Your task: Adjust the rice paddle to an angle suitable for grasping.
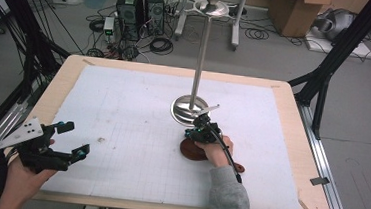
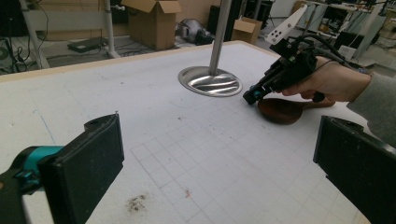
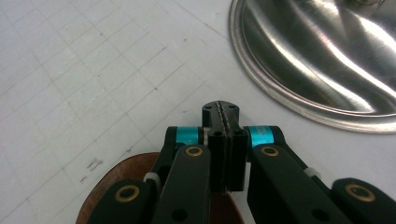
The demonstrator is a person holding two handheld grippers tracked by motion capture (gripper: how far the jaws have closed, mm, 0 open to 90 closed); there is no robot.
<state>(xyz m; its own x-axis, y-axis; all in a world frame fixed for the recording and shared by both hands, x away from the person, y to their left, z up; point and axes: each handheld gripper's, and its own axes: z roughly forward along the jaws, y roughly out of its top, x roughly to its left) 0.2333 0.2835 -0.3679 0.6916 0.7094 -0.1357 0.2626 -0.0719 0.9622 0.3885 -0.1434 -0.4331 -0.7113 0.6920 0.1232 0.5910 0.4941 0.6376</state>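
The right gripper [image 1: 195, 130] is down near the middle of the table [image 1: 65, 82], its jaws clenched tight together with nothing between them. In the right gripper view the two pads meet flat along a thin seam, tips just above the white mat [image 1: 133, 105]. It hovers over a brown wooden spoon [image 1: 192, 150] that lies on the mat under the hand, bowl toward the middle and handle running out toward the right edge. From the left gripper view the tips sit just beside the rim of the spoon [image 2: 280, 111] bowl; whether they touch it I cannot tell. Just beyond the tips is the round steel base of a stand [image 1: 189, 109], its pole rising straight up.

The left gripper [image 1: 73, 141] hangs over the near left corner of the table, well apart from the spoon. Its jaws stand wide apart, released, holding nothing and touching nothing, with bare mat between the pads [image 2: 91, 168].
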